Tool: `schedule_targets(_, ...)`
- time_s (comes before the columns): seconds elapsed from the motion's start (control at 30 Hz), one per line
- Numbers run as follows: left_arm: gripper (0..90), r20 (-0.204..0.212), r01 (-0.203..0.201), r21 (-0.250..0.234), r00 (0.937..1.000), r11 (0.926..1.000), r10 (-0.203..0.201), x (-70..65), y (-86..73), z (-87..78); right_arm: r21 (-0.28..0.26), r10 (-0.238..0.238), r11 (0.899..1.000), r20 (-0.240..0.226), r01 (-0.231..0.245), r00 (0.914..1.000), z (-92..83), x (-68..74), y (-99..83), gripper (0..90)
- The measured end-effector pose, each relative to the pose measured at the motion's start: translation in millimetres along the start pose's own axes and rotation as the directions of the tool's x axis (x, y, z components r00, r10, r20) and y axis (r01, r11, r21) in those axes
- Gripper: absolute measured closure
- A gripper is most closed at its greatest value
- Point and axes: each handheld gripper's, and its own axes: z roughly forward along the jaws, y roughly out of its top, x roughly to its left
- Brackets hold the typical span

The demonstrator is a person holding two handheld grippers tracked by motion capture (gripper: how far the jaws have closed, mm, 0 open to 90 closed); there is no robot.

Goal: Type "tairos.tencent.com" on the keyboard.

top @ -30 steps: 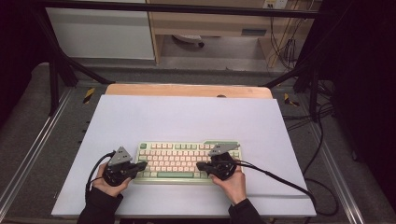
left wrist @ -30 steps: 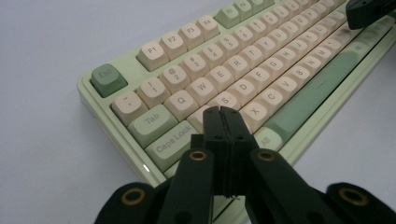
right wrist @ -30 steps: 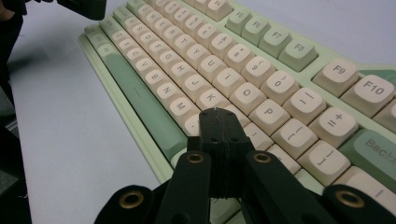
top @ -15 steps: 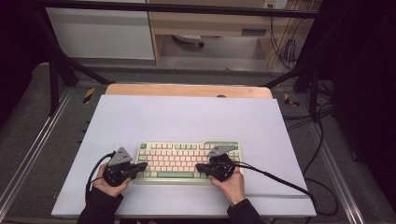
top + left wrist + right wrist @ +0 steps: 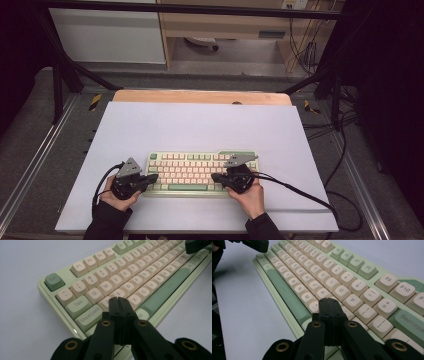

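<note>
Two grippers work over one keyboard, which lies in the lower middle of the high view on a pale table top. The left gripper sits at the keyboard's left end, held by the left hand at the lower left of the frame. In the left gripper view its two black jaws are pressed flat together with nothing between them, and their tip is over the A and S keys; whether it touches a key cannot be told. The right gripper is at the lower middle-right of the high view, held by the right hand, reaching in over the right part of the keys. In the right gripper view its jaws are likewise pressed together and empty, with the tip low over the keys just below the L and P area. One black cable trails from the right gripper toward the table's lower right edge; another loops beside the left gripper.
</note>
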Motion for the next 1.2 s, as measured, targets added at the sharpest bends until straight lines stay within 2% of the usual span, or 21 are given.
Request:
schedule_targets(0.6,89.5,0.014,-0.028,-0.011,0.9995,0.9995,0.029,-18.2,15.8,10.0,-0.020,0.000,1.000,0.026,0.001,0.9997,-10.3,-2.7,4.3,90.0)
schedule_targets(0.83,89.5,0.024,-0.055,0.012,0.9982,0.9984,0.054,-27.2,21.8,22.2,-0.022,-0.007,1.000,0.028,0.008,0.9996,-11.4,-3.4,4.8,90.0)
schedule_targets(1.2,89.6,0.038,-0.072,0.035,0.9968,0.9968,0.071,-34.9,24.2,35.0,-0.035,-0.001,0.999,0.033,0.002,0.9995,-14.7,-4.4,7.4,90.0)
